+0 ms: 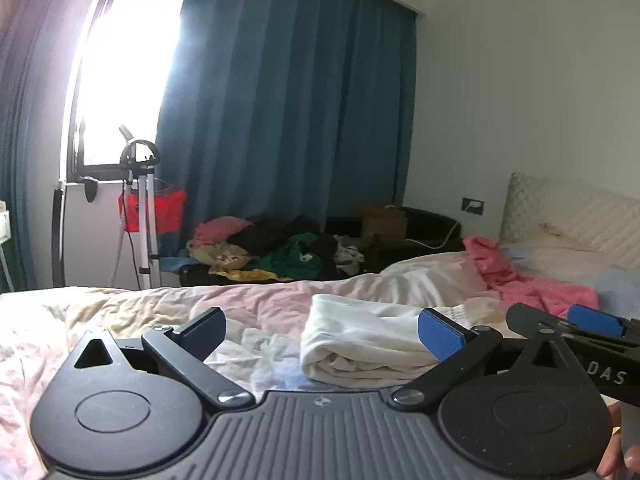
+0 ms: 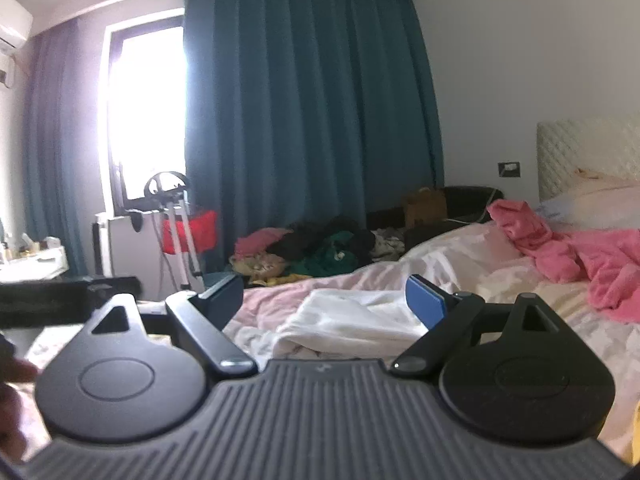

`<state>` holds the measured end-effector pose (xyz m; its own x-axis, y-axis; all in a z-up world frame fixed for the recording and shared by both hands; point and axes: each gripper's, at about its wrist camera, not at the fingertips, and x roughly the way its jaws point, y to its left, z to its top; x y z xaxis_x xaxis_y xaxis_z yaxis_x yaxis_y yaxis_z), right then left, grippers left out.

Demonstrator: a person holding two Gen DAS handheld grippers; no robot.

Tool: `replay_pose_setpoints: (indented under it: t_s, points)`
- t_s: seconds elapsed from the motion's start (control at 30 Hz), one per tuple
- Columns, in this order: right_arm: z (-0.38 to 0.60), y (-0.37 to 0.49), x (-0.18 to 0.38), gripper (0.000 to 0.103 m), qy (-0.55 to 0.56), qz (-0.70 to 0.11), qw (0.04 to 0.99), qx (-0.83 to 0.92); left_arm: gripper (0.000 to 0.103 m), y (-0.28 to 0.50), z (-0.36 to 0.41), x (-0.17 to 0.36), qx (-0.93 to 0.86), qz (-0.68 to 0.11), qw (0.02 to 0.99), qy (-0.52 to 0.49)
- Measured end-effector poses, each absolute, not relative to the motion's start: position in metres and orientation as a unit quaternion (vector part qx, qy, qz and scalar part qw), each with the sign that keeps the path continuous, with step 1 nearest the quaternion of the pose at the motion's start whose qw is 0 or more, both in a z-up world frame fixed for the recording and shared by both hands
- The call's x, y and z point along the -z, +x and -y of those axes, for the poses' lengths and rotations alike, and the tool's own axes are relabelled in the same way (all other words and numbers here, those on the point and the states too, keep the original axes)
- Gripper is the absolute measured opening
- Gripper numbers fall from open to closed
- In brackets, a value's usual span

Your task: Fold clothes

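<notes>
A white garment (image 1: 360, 340) lies folded in a loose bundle on the pale pink bed sheet (image 1: 160, 304), right in front of both grippers. It also shows in the right wrist view (image 2: 352, 320). My left gripper (image 1: 322, 334) is open and empty, held just above the bed with the bundle ahead between its fingers and toward the right one. My right gripper (image 2: 326, 300) is open and empty, also short of the bundle. Its blue pad and black body show at the right edge of the left wrist view (image 1: 592, 320). A pink garment (image 2: 580, 256) lies crumpled toward the headboard.
A pile of mixed clothes (image 1: 276, 252) lies on a dark couch beyond the bed. A garment steamer stand (image 1: 140, 208) with a red cloth stands by the bright window (image 1: 124, 72). Blue curtains (image 1: 288, 100) hang behind. A quilted headboard (image 1: 572, 216) is at right.
</notes>
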<state>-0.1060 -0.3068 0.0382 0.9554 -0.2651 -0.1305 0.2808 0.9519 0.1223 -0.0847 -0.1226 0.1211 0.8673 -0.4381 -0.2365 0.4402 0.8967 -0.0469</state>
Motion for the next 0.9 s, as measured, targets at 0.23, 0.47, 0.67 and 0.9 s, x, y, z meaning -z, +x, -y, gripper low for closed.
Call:
replay_pose_setpoints:
  t_s: [0.23,0.47,0.67,0.9]
  points:
    - [0.307,-0.082,-0.004,0.090,0.059,-0.074,0.983,0.156,0.103,-0.056,0.131,-0.087,0.226,-0.139,0.964,0.003]
    - [0.303,-0.071,0.014,0.090,0.048,-0.086,0.981,0.164,0.103,-0.037,0.135,-0.066,0.222,-0.155,0.963,0.003]
    - [0.309,-0.067,0.020,0.090,0.068,-0.103,0.978,0.170,0.103,-0.037,0.133,-0.064,0.219,-0.146,0.965,0.006]
    - [0.311,-0.065,0.023,0.090,0.076,-0.116,0.976,0.170,0.103,-0.036,0.131,-0.065,0.218,-0.148,0.965,-0.002]
